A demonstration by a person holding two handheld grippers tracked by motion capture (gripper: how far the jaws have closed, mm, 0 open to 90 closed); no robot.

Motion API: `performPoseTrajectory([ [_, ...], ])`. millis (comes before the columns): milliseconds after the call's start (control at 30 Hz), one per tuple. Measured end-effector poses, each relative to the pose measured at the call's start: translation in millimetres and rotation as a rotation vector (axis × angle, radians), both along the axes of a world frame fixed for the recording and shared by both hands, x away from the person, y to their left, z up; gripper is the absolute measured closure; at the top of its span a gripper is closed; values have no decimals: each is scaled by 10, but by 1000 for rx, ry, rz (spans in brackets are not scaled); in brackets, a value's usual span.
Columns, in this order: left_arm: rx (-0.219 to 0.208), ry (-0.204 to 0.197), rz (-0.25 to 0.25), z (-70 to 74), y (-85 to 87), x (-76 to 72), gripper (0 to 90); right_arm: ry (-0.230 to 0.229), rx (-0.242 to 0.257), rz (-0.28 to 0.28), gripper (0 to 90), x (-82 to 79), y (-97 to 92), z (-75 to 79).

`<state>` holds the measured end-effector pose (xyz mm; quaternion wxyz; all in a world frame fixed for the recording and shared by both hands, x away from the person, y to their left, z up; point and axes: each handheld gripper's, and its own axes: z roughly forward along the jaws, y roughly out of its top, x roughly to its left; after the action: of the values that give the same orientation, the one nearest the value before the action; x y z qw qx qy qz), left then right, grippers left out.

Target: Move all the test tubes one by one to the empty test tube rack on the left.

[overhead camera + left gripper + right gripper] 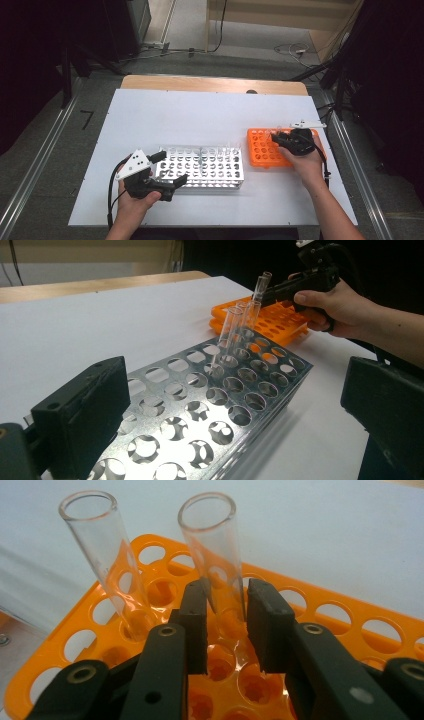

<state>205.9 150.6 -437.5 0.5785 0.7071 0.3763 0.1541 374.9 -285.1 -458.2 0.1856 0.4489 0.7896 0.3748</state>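
The right tool (pixel 227 625) pinches a glass tube (pixel 215 555) in the orange rack (pixel 350 625), seemingly tight. The left tool (pixel 235 405) is wide open around the metal rack (pixel 200 410) on the tabletop (pixel 200 115).

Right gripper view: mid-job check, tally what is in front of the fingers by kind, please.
Glass tubes: 2, one standing free, one between the fingers
Orange rack: 1
Total: 3
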Motion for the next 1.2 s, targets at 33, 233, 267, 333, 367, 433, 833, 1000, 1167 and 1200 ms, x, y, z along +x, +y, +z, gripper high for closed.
performPoseTrajectory([
  [33,-2,0,1,1,-1,-2,0,-3,-4,-1,684,-1,1,-10],
  [233,-1,0,2,-3,4,2,0,-33,-3,-9,708,-23,2,-42],
  [267,-1,-1,1,-2,3,1,0,-38,-7,-10,720,-28,4,-44],
  [333,-1,1,2,-2,5,2,0,-46,-6,-14,730,-33,-4,-50],
  [367,0,1,2,-3,5,3,0,-40,3,-18,733,-35,-9,-48],
  [433,1,0,3,-3,1,2,0,-34,15,-19,735,-29,-31,-47],
  [833,2,-1,2,5,-11,-3,0,-86,75,-9,738,-99,-123,102],
  [1000,5,-2,3,10,-11,-3,0,-107,103,5,737,-180,-163,219],
  [1167,6,-3,3,15,-16,-7,0,-122,118,23,738,-310,-166,310],
  [1200,6,-4,3,16,-16,-8,0,-121,125,27,737,-330,-167,322],
])
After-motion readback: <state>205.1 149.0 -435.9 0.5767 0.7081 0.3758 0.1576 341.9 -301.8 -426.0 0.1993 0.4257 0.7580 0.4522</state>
